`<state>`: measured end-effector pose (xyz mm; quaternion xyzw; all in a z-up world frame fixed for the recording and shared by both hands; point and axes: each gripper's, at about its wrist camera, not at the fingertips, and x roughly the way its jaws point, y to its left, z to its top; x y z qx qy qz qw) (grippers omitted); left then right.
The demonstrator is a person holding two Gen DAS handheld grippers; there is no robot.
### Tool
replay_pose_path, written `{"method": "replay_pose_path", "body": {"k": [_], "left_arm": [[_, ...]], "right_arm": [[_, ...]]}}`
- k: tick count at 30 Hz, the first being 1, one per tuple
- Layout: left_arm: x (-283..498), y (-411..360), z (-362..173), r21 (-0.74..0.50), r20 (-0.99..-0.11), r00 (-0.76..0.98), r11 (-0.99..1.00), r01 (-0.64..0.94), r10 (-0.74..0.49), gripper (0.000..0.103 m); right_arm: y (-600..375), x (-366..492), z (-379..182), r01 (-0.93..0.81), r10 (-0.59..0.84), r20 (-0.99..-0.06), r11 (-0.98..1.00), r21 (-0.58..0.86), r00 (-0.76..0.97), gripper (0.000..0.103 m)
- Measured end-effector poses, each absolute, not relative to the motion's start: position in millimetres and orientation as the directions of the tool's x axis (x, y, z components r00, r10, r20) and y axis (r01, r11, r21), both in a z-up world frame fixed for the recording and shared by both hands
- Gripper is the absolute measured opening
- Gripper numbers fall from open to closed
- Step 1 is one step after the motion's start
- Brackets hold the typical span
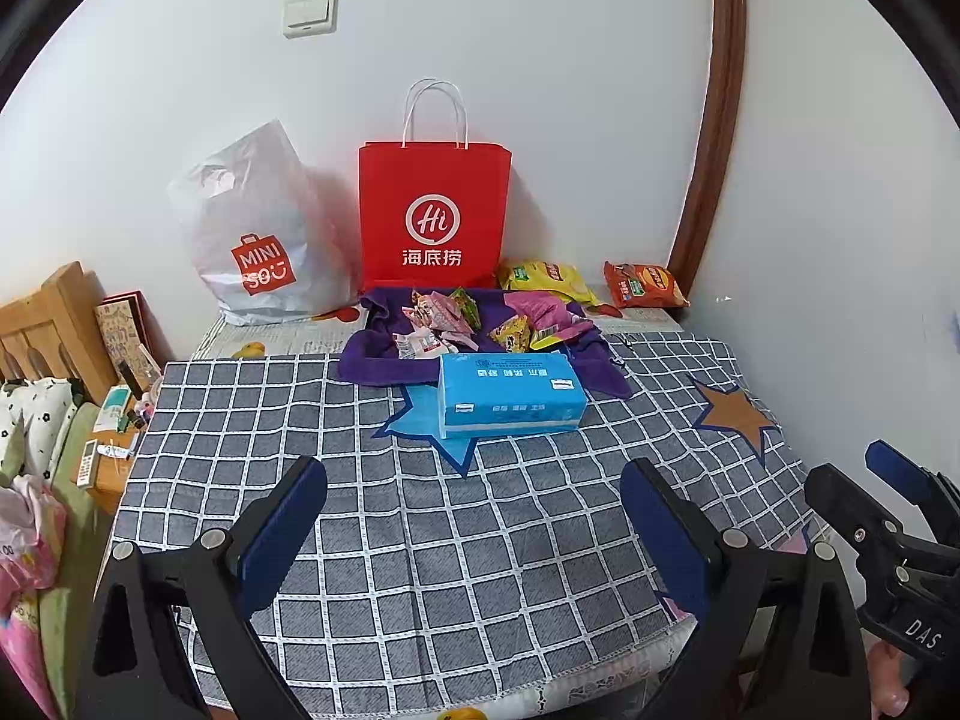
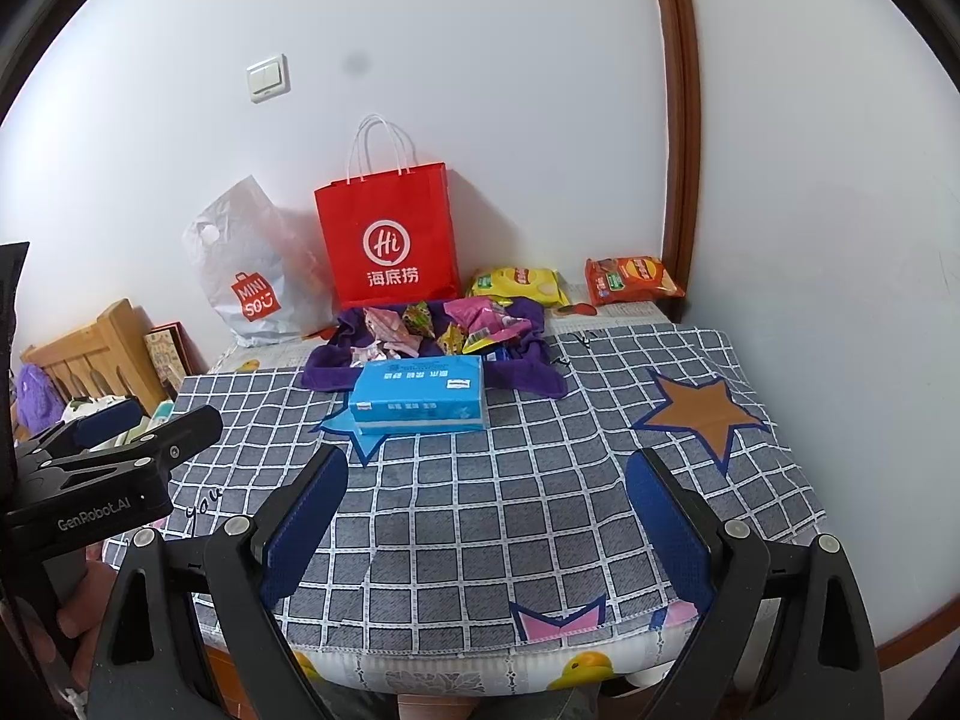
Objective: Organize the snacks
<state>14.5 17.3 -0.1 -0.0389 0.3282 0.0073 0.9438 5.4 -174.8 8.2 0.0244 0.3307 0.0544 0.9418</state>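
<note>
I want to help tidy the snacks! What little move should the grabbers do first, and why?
Probably reach the right gripper forward, past the blue tissue pack, toward the small snack packets heaped on the purple cloth. Both grippers hang open and empty over the checked tablecloth, well short of the snacks. The left gripper can follow.

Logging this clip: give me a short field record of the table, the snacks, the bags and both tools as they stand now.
surface: table under checked cloth
small snacks: loose packets piled on purple cloth
chip bags: yellow bag and orange bag by the far wall
tissue pack: blue, in front of the purple cloth
bags: red paper bag upright; white plastic bag to its left
left tool: open, empty
right tool: open, empty
progress: nothing picked up yet
</note>
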Motion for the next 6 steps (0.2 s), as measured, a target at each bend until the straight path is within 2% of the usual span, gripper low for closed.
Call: {"method": "replay_pose_path", "body": {"k": [6], "left_arm": [[14.1, 18.9, -1.5, -0.069, -0.618, 0.786, 0.997, -0.044, -0.008, 0.099]], "right_arm": [[-173.4, 3.2, 8.0, -0.091, 0.122, -0.616, 0.993, 0.081, 0.778, 0.093]]}}
